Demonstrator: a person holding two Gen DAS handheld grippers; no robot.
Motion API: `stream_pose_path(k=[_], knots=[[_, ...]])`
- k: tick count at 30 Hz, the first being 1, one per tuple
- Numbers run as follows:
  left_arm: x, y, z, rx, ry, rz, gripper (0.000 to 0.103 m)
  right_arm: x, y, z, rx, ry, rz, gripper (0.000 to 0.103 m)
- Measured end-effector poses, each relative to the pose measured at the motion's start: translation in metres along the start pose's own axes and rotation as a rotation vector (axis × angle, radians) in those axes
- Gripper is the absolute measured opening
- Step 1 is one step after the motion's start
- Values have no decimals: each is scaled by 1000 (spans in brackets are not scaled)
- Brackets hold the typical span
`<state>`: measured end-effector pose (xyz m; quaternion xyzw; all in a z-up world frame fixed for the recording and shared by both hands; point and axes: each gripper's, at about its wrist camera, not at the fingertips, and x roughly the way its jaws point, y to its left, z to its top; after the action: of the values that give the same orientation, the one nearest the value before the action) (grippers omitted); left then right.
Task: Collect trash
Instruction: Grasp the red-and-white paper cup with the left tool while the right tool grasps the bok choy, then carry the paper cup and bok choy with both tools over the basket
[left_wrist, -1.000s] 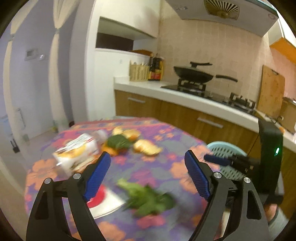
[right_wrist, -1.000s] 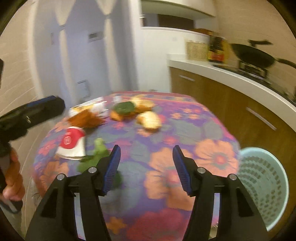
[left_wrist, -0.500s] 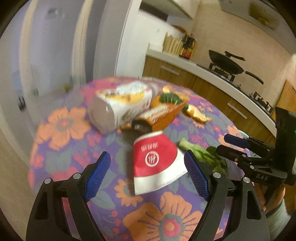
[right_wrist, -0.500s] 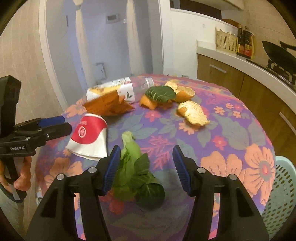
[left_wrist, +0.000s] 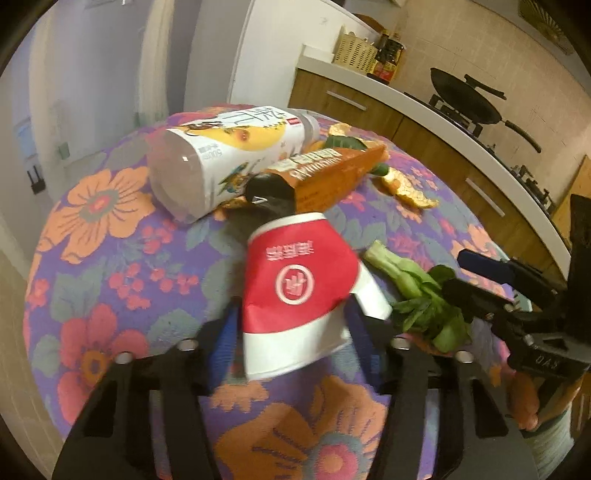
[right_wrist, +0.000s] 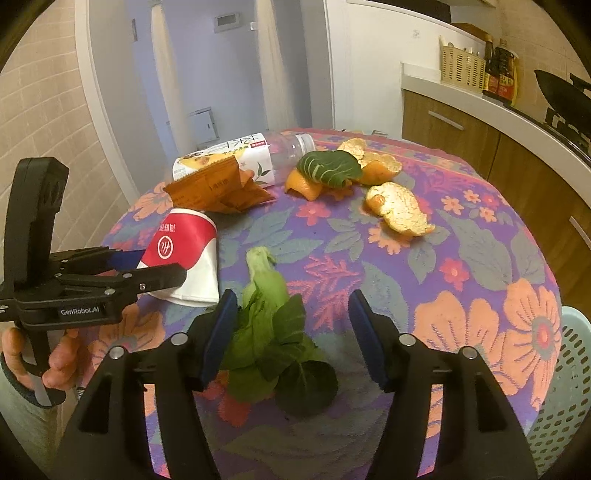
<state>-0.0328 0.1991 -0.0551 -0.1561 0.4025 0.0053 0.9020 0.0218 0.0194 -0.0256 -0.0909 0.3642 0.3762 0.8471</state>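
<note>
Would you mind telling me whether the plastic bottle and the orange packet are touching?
Touching. In the right wrist view the orange packet leans on the plastic bottle's label with no cloth between them; the left wrist view also shows them pressed together.

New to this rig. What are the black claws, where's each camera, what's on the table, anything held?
No robot: a person holds a handheld claw in each hand, each with a fisheye camera looking along its fingers.

Left-claw view: the left claw is closing around a squashed red-and-white paper cup, which looks pinched.

Right-claw view: the right claw is opening, straddling a leafy green without gripping it.

Also on the floral tablecloth: plastic bottle, orange packet, orange peels. A pale basket stands beside the table.
</note>
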Motion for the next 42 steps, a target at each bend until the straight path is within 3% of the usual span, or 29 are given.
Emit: stream_pose_path(k=[6, 11, 19, 21, 24, 30, 42], knots=[[-6, -2, 1, -33, -27, -22, 27, 3, -5, -2, 22, 24, 30, 62], [-15, -7, 1, -32, -50, -47, 21, 9, -5, -1, 26, 52, 39, 64], [-25, -13, 2, -23, -83, -60, 18, 20, 15, -2, -68, 112, -5, 65], [-26, -15, 3, -23, -87, -65, 17, 24, 15, -3, -71, 126, -28, 44], [-30, -19, 1, -5, -102, -71, 17, 20, 17, -7, -85, 111, -26, 25], [-36, -36, 1, 23, -125, -100, 16, -1, 9, -21, -65, 42, -117, 21], [-34, -107, 21, 119, -149, -182, 16, -76, -75, -33, 126, -100, -240, 21]])
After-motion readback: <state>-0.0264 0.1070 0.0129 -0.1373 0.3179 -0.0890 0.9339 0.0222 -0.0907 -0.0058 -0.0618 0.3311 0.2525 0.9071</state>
